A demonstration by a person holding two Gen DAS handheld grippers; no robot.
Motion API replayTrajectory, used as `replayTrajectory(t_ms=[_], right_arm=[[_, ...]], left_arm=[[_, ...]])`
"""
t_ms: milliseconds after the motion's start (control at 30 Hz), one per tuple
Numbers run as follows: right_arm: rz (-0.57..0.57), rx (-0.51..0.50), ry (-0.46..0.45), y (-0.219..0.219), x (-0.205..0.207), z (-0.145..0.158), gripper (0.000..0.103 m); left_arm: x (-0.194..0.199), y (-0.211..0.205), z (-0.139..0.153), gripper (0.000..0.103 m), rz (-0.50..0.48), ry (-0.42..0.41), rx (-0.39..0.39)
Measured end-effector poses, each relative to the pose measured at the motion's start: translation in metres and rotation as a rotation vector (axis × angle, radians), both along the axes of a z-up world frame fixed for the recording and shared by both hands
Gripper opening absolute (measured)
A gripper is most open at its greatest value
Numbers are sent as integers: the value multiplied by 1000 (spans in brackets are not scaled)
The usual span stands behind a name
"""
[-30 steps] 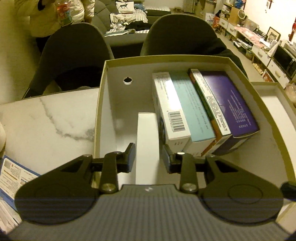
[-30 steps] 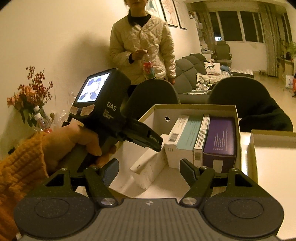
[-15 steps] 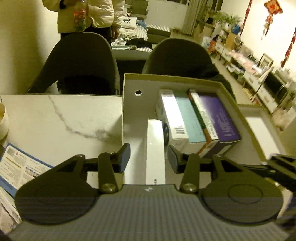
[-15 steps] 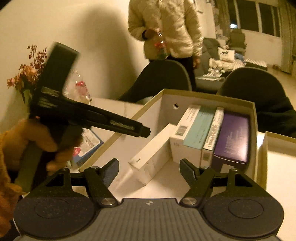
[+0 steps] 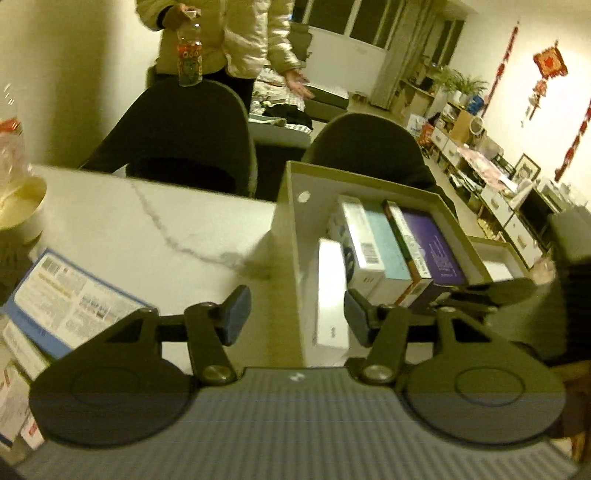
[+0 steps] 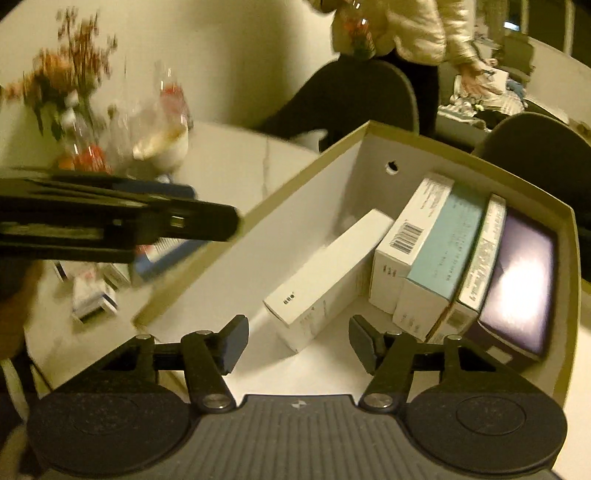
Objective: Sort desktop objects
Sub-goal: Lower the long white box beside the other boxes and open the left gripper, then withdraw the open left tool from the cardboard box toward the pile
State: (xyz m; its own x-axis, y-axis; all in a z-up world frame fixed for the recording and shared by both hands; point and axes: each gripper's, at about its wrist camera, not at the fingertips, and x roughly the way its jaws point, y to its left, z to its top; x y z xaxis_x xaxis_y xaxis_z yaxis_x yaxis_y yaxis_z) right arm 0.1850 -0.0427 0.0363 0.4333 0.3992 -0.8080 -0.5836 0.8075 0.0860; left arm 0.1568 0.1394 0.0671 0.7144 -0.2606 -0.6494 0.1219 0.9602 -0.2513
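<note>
An olive cardboard storage box [image 5: 291,221] with a white inside stands on the marble table. A plain white carton [image 5: 330,291] lies loose in it, leaning toward a row of upright cartons: white with a barcode [image 6: 406,236], teal [image 6: 443,251] and purple [image 6: 517,284]. My left gripper [image 5: 295,315] hovers over the box's left wall, and its jaws are opening with no pad touching the white carton [image 6: 325,273]. My right gripper [image 6: 299,345] points down into the box just short of that carton's near end. Its jaws are closing and nothing is pressed between them.
A blue-edged carton [image 5: 70,299] and other small packs lie on the table at the left, near a paper bowl [image 5: 18,199]. Flowers [image 6: 70,77] and bottles stand behind. Two dark chairs [image 5: 184,133] and a standing person [image 5: 221,33] are beyond the table. A second open box [image 5: 495,258] sits at the right.
My left gripper let go of the white carton, opened wider and drew back to the left. My right gripper came down closer over the storage box and its jaws narrowed.
</note>
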Motion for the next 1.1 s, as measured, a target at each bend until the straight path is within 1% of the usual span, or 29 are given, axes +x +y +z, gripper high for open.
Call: replayTrajectory(t_ms=[100, 200, 333, 500, 700, 767, 833, 1100], right_arm=[[34, -79, 21, 15, 10, -10, 63], [34, -132, 40, 25, 21, -22, 60], [-15, -158, 55, 28, 31, -30, 52], [-90, -215, 16, 27, 40, -30, 52], [-139, -223, 25, 24, 51, -32, 52], [-150, -235, 18, 23, 54, -32, 50], [-159, -227, 26, 23, 57, -32, 50], [-186, -211, 57, 25, 67, -38, 48]], left_arm=[[-6, 13, -6, 55, 28, 11, -26], [-11, 24, -12, 55, 52, 22, -49], [-18, 39, -19, 55, 79, 40, -77], [-23, 50, -27, 55, 96, 59, -100], [-31, 59, -32, 56, 113, 64, -117], [-34, 63, -33, 58, 120, 65, -120], [-37, 67, -34, 59, 131, 66, -125], [-57, 97, -41, 68, 228, 75, -164]])
